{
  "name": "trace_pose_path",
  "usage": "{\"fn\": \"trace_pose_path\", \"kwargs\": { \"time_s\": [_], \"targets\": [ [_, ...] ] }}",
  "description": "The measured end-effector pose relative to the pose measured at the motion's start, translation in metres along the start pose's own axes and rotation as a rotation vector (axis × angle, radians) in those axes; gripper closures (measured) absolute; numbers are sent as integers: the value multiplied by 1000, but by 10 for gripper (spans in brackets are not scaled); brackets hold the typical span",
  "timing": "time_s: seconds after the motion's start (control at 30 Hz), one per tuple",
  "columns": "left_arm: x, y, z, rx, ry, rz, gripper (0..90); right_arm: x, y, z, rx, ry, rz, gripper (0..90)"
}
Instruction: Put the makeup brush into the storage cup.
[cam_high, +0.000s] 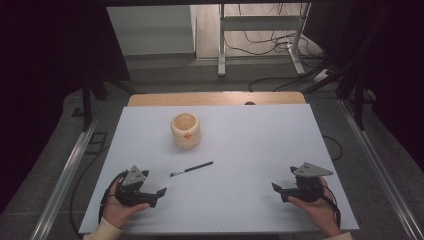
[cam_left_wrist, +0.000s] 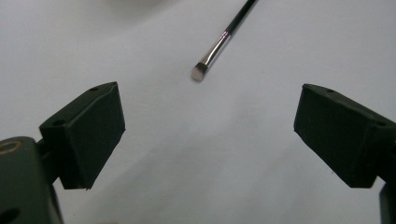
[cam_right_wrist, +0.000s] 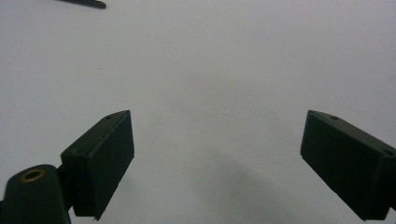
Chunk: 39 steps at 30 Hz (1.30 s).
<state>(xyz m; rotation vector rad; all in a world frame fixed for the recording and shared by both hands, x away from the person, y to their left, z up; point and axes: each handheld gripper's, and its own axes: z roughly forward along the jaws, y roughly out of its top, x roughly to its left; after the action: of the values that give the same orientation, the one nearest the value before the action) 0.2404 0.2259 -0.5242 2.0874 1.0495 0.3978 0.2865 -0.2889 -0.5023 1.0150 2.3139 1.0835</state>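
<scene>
The brush lies at one o'clock from the nearer left gripper, its long axis toward two o'clock; both grippers' jaws gape empty, the right gripper well apart.

Slim black makeup brush lying flat on the white table, silver ferrule and short flat bristle tip at its near-left end. Handle runs diagonally away to the right. Cream cup stands upright farther back, well apart.
</scene>
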Motion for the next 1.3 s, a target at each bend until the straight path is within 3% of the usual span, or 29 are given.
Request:
{"fn": "trace_pose_path", "kwargs": {
  "time_s": [0.3,0.6,0.97,1.3],
  "targets": [
    [-1,1,1,18,-9,19,98,0,0,1,4,7,0,98],
    [-1,7,-5,5,-17,37,113,1,0,1,7,10,4,99],
    [-5,34,-17,-1,-31,73,133,3,1,0,1,24,4,101],
    [-6,52,-18,10,-47,107,137,3,0,1,10,26,-1,103]
  ]
}}
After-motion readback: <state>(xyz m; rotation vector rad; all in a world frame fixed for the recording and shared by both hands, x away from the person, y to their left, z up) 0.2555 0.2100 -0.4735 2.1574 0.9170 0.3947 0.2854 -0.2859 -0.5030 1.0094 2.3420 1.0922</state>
